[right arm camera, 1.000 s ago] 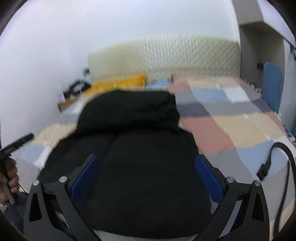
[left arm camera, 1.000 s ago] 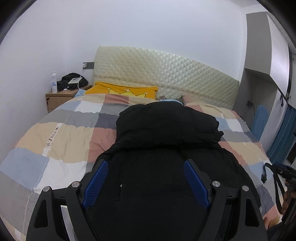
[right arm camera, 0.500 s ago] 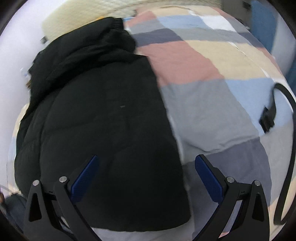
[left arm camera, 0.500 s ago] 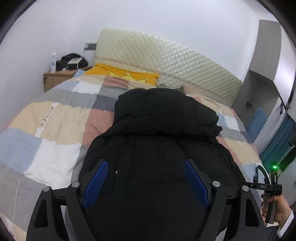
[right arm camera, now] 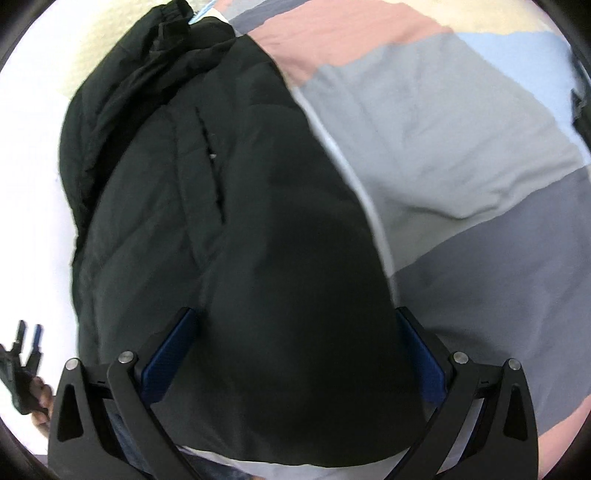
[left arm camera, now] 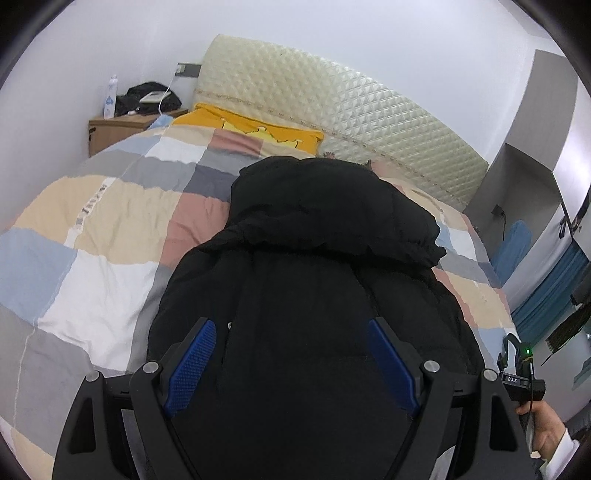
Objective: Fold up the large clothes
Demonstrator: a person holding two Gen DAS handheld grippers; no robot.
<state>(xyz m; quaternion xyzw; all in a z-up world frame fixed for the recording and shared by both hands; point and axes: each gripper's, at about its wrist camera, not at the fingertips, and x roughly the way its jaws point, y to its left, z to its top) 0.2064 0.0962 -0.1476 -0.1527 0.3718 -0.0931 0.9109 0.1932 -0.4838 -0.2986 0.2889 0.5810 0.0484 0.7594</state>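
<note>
Right wrist view: the right hand-held gripper (right arm camera: 293, 354) has been tipped down over the black jacket (right arm camera: 229, 221) spread on the bed (right arm camera: 461, 155), jaws wide, nothing gripped. The left hand-held gripper (left arm camera: 291, 365) is likewise held wide above the hem, so a first fold appears imminent.

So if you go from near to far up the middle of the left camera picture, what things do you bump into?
Open left gripper → puffy black padded jacket → yellow pillow → cream quilted headboard → white wall.
</note>
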